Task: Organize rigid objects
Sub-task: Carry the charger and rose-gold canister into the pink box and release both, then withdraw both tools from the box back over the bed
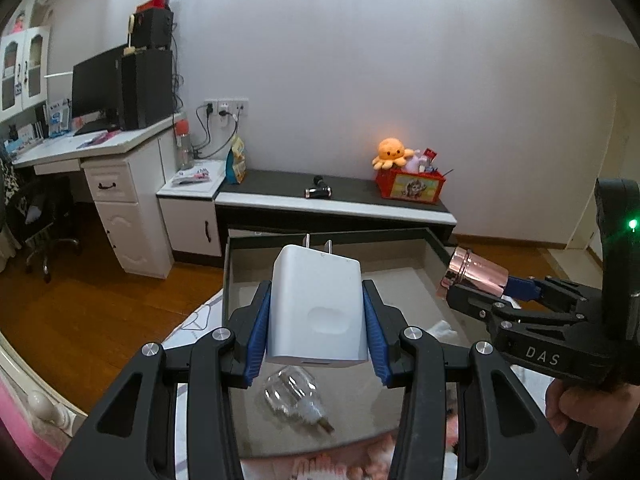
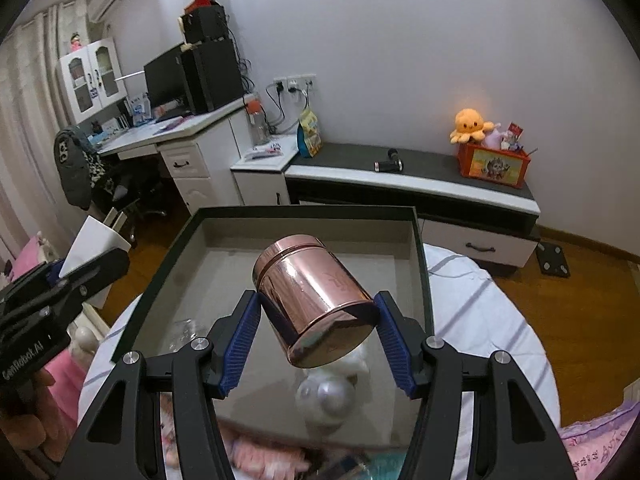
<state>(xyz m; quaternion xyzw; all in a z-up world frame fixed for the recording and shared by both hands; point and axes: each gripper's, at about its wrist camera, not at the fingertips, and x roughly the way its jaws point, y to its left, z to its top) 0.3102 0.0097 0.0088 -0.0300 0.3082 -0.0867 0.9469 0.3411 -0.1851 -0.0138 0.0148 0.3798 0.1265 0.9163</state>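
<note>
The left gripper [image 1: 316, 312] is clenched on a white wall charger [image 1: 318, 304], a smooth, matte plastic block with rounded corners. It stands in the centre of the left wrist view, its two flat metal prongs pointing up and away. The ribbed blue fingers [image 1: 260, 328] press flat against its two side faces, about halfway along the body, and the port end sticks out below them.

The right gripper [image 2: 316, 332] grasps a rose-gold metal canister [image 2: 312, 300], a glossy, mirror-like cylinder with a ringed lid. It sits tilted in the centre of the right wrist view, lid toward the upper left and flat base toward the camera. The blue fingers [image 2: 394, 340] pinch it near the base rim on either side.

Both things hang above a shallow, rectangular tray [image 2: 416, 248] with a dark rim and a dull grey lining. Low in the frame, in the tray, lie a clear glass bulb [image 1: 292, 396] with a metal base and a pearly white ball [image 2: 326, 400], both blurred
</note>
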